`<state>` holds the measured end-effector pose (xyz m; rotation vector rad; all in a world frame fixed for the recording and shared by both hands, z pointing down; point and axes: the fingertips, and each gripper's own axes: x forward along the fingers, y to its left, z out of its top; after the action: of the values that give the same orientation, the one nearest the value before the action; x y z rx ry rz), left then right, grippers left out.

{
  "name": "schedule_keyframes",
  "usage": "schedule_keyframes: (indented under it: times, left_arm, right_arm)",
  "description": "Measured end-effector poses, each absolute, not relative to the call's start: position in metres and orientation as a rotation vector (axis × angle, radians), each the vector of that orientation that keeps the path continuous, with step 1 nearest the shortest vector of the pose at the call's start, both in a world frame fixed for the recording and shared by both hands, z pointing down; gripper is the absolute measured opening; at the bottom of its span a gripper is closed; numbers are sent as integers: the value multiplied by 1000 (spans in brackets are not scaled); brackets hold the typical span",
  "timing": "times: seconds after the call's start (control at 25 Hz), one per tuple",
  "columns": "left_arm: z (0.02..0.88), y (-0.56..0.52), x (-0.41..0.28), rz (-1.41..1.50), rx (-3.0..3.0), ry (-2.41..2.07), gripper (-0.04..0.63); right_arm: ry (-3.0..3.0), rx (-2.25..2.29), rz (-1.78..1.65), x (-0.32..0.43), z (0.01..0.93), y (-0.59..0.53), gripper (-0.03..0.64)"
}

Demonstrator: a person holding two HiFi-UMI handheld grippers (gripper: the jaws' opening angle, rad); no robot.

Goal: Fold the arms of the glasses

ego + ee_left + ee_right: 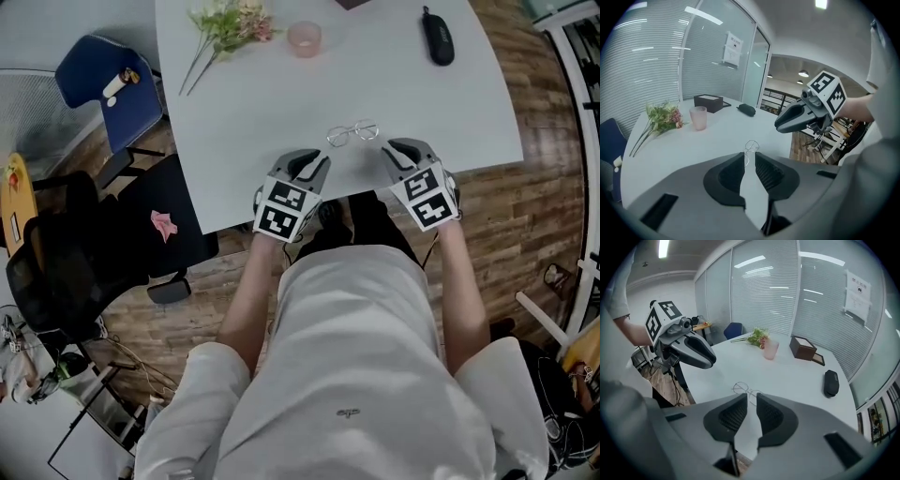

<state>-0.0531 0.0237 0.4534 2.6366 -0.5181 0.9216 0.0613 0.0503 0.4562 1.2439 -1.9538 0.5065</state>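
Thin wire-framed glasses (352, 133) lie on the white table (234, 141) near its front edge, between my two grippers. My left gripper (315, 161) hovers just left of them and my right gripper (394, 148) just right, both pointing down and inward. In the left gripper view the glasses (751, 146) sit just past the jaw tips of the left gripper (750, 157), whose jaws stand a narrow gap apart and press on nothing. In the right gripper view the glasses (745, 390) lie beyond the right gripper (752, 397), narrowly open and empty.
At the table's far side are a bunch of flowers (230, 23), a pink cup (305, 37) and a black case (438, 37). A brown box (803, 348) stands further back. A blue chair (108, 84) and a black chair (94, 244) stand left of the table.
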Motion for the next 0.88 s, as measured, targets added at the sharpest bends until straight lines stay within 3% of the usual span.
schedule_keyframes:
  times: [0.88]
  left_arm:
    - [355,18,-71,560,2772,-681,55]
  right_arm:
    - [-2093,1533,385,47,367,57,15]
